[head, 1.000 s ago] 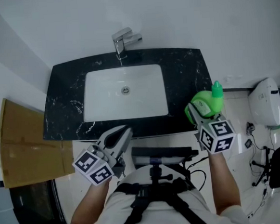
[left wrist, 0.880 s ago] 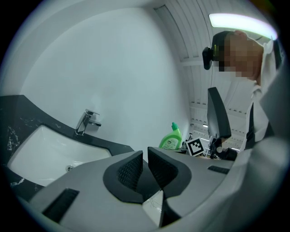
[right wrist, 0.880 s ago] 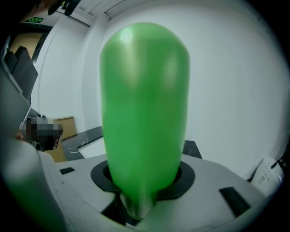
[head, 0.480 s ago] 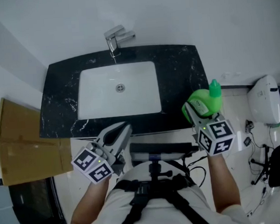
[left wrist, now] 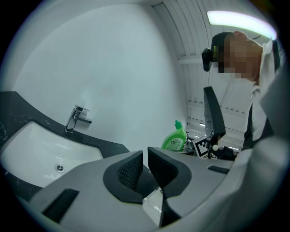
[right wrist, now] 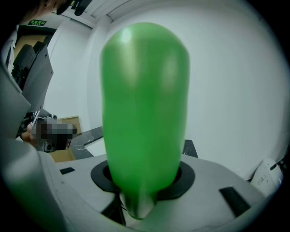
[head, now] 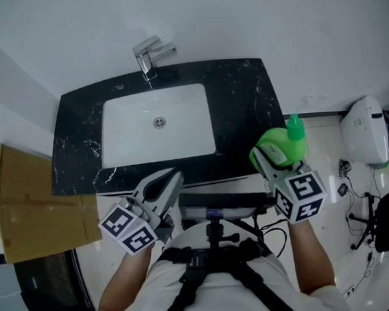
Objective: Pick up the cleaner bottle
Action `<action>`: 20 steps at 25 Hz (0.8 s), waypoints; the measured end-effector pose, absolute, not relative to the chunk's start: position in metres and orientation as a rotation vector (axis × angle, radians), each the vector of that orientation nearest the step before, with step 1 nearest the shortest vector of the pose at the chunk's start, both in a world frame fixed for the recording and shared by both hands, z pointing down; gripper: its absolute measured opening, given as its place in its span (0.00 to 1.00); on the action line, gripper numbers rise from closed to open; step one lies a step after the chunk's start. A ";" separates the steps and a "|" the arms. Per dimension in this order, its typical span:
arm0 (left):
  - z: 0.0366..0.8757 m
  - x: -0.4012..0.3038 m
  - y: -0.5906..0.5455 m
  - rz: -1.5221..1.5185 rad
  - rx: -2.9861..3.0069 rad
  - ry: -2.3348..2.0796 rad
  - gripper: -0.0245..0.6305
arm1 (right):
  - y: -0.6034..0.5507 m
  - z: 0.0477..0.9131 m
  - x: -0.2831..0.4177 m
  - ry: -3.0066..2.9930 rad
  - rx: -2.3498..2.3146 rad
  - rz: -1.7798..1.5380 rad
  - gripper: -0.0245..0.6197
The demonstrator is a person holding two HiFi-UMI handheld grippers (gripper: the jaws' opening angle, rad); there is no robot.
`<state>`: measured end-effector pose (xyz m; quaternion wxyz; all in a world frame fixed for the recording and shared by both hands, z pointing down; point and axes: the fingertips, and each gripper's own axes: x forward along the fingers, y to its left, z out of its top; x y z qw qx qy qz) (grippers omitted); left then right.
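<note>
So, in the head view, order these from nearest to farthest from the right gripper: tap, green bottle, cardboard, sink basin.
1. The green bottle, held between the right gripper's jaws.
2. The sink basin, ahead and to the left.
3. The tap, behind the basin.
4. The cardboard, far left, beyond the counter.

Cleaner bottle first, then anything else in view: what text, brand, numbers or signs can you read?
Cleaner bottle label: print too small to read.
Green sign, high in right gripper view: blurred, unreadable.
Right marker cube, left marker cube: black-white patterns, no words.
Nothing else bears text.
</note>
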<state>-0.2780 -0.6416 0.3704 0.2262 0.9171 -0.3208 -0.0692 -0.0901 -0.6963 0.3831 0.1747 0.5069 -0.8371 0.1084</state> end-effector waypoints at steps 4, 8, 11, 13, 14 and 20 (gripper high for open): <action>0.370 -0.273 -0.640 -0.186 2.531 -0.876 0.07 | -0.690 0.382 -0.089 -2.380 1.428 0.308 0.30; 0.369 -0.269 -0.638 -0.183 2.534 -0.871 0.07 | -0.680 0.381 -0.090 -2.366 1.419 0.327 0.30; 0.368 -0.266 -0.635 -0.181 2.536 -0.869 0.07 | -0.673 0.380 -0.092 -2.357 1.415 0.341 0.30; 0.368 -0.264 -0.632 -0.181 2.539 -0.866 0.07 | -0.669 0.380 -0.092 -2.363 1.410 0.327 0.30; 0.367 -0.264 -0.631 -0.181 2.541 -0.865 0.07 | -0.666 0.379 -0.092 -2.366 1.408 0.317 0.30; 0.364 -0.262 -0.625 -0.179 2.552 -0.876 0.07 | -0.655 0.381 -0.090 -2.370 1.398 0.303 0.30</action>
